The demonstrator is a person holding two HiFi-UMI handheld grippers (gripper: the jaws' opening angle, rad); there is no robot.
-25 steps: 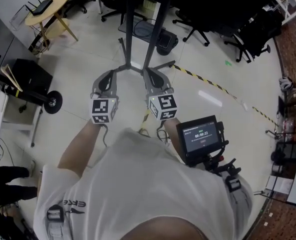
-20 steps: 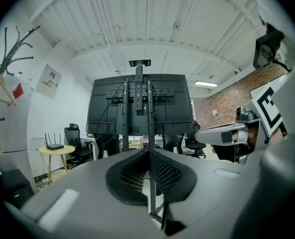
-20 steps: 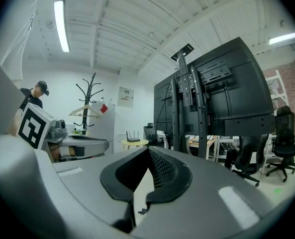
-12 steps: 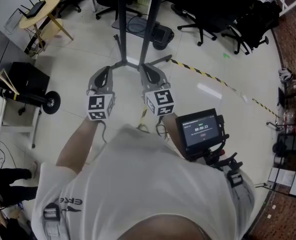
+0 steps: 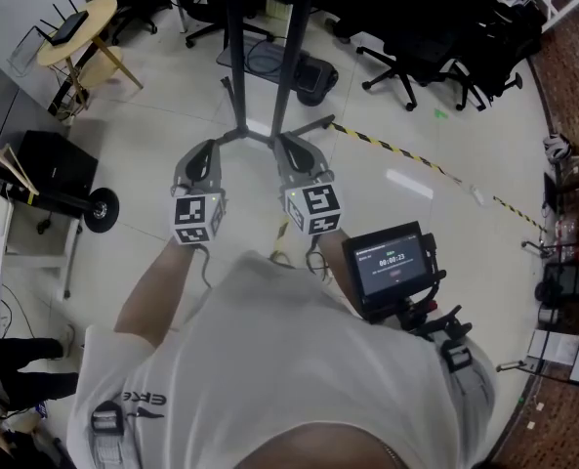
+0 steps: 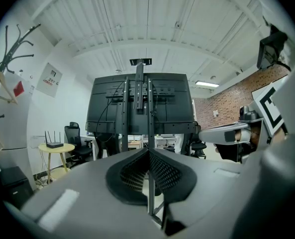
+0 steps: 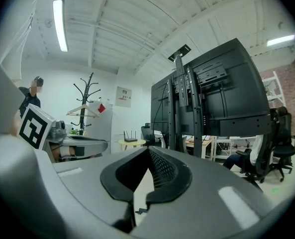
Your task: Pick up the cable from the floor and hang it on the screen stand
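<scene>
Pale, glossy floor [image 5: 172, 174] underfoot in an open office, with black swivel chairs [image 5: 416, 62] crowded along the far side. A round yellow wooden table [image 5: 79, 37] on the left carries a black router [image 5: 71, 25].

Dead ahead is the black twin-post screen stand [image 5: 235, 76], its feet splayed on the floor. A yellow-and-black striped strand [image 5: 396, 149] lies flat, running from beside the stand's right foot out to the right. Cord or tape, it's too thin to tell.

The left gripper [image 5: 214, 147] is pinched together on nothing and held level just short of the stand. The right gripper [image 5: 283, 143], alongside it, has its jaws meeting at the tips, also empty. Neither touches the strand.

A small black monitor [image 5: 392, 267] at the person's chest shows a timer, digits too small to trust. A white wall notice [image 7: 123, 96] has red print, unreadable.

The gripper views give what the head view cannot: the big black screen's back, a white ceiling with strip lights, a black coat stand [image 7: 90, 96] and a brick wall [image 6: 227, 101]. Only the head view shows the strand.
</scene>
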